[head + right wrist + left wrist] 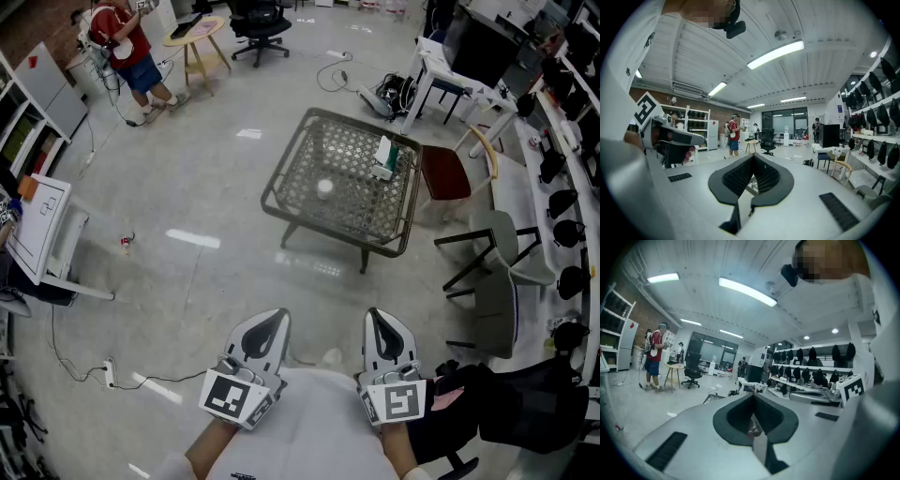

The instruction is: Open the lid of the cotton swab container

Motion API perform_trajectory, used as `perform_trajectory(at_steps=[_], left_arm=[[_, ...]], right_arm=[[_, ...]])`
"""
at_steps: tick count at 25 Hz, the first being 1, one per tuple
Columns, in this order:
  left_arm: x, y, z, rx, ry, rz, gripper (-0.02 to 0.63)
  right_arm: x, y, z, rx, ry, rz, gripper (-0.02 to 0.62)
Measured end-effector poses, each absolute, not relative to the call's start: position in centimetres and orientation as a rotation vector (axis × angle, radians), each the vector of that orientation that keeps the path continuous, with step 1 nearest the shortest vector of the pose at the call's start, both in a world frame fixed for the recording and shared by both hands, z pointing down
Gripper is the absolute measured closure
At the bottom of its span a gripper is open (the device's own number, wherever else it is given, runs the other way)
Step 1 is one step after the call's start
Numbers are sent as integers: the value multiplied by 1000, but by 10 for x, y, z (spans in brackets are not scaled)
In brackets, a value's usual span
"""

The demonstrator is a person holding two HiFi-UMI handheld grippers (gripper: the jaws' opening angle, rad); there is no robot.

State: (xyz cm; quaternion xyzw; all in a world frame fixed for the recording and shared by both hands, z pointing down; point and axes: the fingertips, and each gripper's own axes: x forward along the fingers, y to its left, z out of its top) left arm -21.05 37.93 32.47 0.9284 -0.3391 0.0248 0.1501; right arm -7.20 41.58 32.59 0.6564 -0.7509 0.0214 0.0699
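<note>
Dark lattice table, white round container — left hand-held gripper white, marker cube black-and-white.

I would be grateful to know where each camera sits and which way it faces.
Head view: on the person's head, looking steeply down at the floor and mesh table; both forearms, the left gripper and right gripper show, jaws shut.
Left gripper view: on the left gripper, facing up across the room along its shut jaws; the right gripper's marker cube shows at right.
Right gripper view: on the right gripper, facing likewise; the left gripper shows at left.
Shared: the person in a red shirt appears in all three.
</note>
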Motion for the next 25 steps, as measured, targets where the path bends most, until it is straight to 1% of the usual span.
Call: perform_trajectory(at_steps=[4,19,25], left_arm=[[-218,368,331,2657,-958,71,604],[-278,327,344,2674,-840,51,604],[-298,311,345,2635,-853,29,604]], right_arm=[[-81,405,329,1974,-2258,68,598],[-129,378,343,2147,-2162,114,598],[-146,364,340,2111,-2160,108,598]])
